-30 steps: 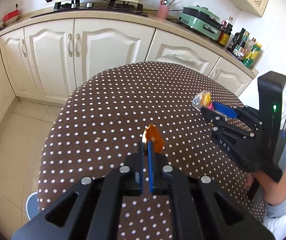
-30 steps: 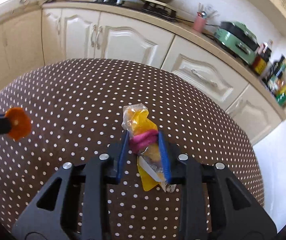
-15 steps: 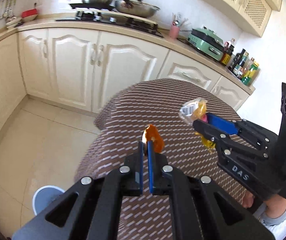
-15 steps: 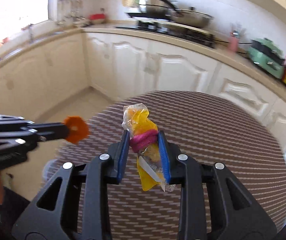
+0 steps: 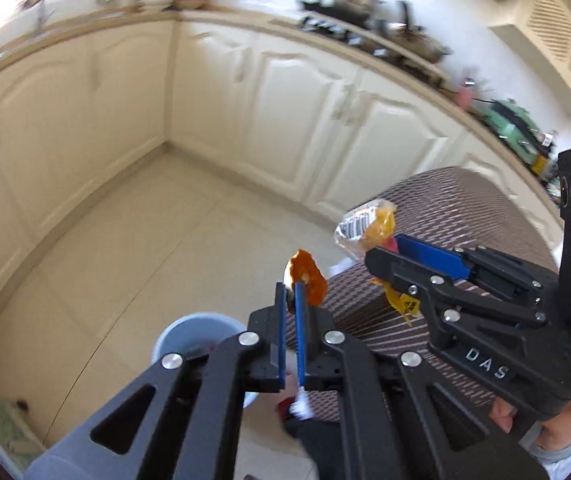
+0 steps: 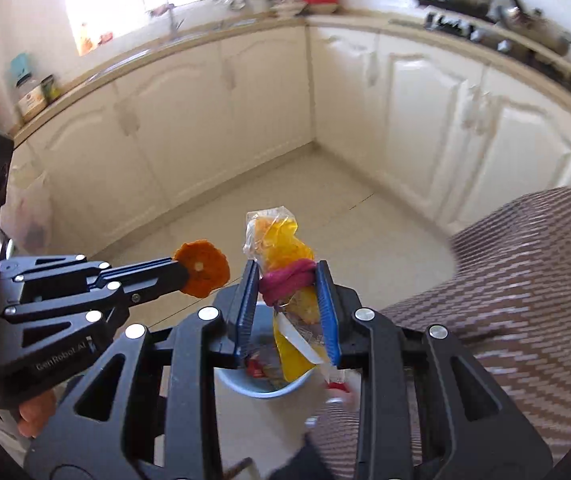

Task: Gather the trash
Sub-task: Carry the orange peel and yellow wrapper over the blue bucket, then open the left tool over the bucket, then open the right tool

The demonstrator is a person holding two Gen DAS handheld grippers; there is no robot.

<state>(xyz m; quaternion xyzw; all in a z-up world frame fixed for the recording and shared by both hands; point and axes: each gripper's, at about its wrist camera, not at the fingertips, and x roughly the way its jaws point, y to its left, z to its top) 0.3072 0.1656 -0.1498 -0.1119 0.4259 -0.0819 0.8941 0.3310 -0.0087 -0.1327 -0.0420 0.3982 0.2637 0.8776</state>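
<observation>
My left gripper (image 5: pixel 291 294) is shut on a flat orange peel piece (image 5: pixel 306 276), held out over the floor. My right gripper (image 6: pixel 285 280) is shut on a crumpled yellow plastic wrapper (image 6: pixel 281 240) with a pink band around its middle. Both views show the other gripper too: the right gripper (image 5: pixel 381 256) with the wrapper (image 5: pixel 365 224) on the right, the left gripper (image 6: pixel 179 276) with the peel (image 6: pixel 201 268) on the left. A light blue bin (image 6: pixel 261 386) stands on the floor below the wrapper, with scraps inside. In the left wrist view the bin (image 5: pixel 197 332) sits just left of the left gripper's fingers.
The round table with the brown dotted cloth (image 6: pixel 525 280) lies to the right, its edge beside the bin. White kitchen cabinets (image 5: pixel 285 100) run along the far walls around a pale tiled floor (image 5: pixel 125 240). A person's hand (image 6: pixel 35 412) grips the left tool.
Both grippers have swung left off the table and out over the floor, still holding the peel and the wrapper. The blue bin has come into view beneath them.
</observation>
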